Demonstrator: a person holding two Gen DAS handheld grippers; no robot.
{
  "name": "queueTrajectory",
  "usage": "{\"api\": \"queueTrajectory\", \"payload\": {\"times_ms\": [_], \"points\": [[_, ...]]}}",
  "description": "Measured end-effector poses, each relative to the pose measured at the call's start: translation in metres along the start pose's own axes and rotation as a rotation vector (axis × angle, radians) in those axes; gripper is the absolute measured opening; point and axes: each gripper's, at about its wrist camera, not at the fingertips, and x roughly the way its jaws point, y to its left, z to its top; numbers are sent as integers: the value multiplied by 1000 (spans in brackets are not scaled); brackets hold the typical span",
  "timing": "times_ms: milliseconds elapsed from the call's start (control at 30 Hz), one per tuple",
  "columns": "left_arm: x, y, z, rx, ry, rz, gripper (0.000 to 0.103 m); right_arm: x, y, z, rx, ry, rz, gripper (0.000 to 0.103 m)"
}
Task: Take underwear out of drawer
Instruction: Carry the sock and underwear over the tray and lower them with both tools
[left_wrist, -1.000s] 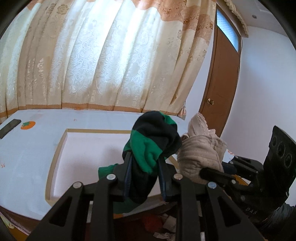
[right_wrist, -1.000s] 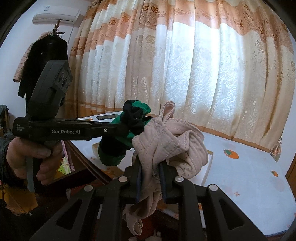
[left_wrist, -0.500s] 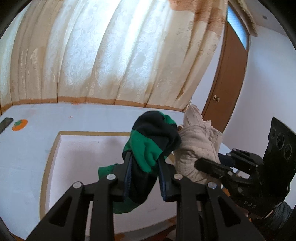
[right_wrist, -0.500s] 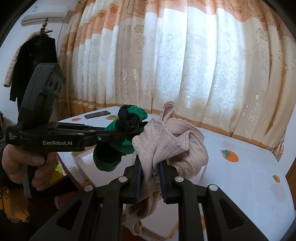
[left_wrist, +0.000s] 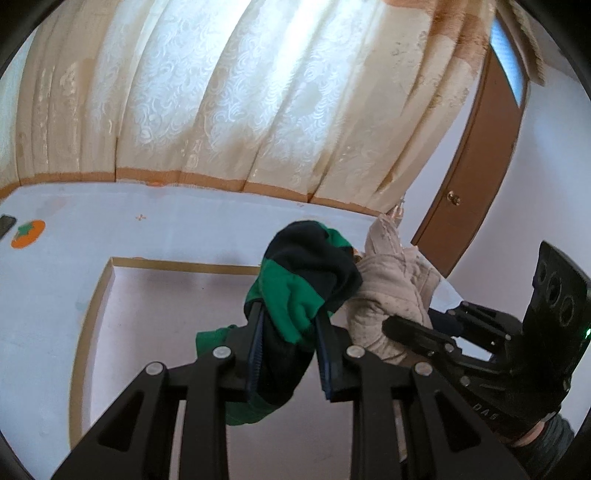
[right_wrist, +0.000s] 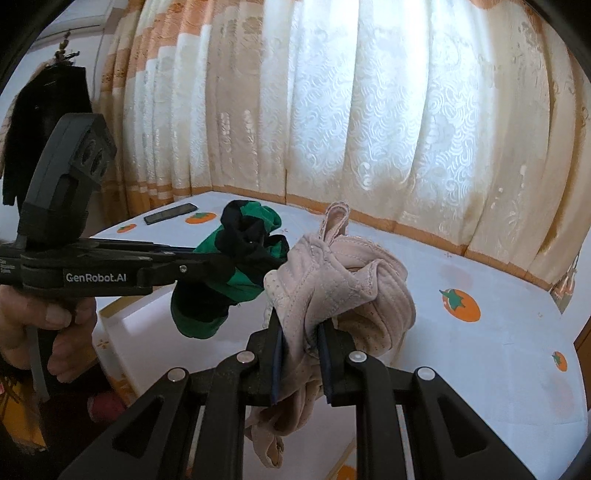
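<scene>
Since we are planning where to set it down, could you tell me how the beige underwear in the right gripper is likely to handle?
Probably floppy: the beige underwear bunches above the right gripper and droops below. Likely light, since a narrow pinch carries it. It should collapse into a heap, not roll.
</scene>
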Motion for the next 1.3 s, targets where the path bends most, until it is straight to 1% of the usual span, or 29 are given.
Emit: {"api": "queueTrajectory", "payload": {"times_ms": [233,300,433,533,733,1000,1067,1300], "points": [[25,3,10,-54,40,6,23,28,-12,3,4,72,-4,19],[35,8,12,-83,55,8,23,36,-16,4,11,91,-5,19],[50,19,11,-146,91,9,23,47,-26,5,37,126,11,19],[58,23,11,-164,100,21,23,56,-32,6,42,149,20,19],[67,25,14,-189,107,21,23,73,-38,8,42,196,9,19],[84,28,18,-209,114,37,23,88,-42,7,51,218,-11,19],[88,26,19,-203,117,39,23,91,-43,7,55,221,-13,21],[95,24,19,-175,121,57,24,97,-47,4,55,219,-31,22]]}}
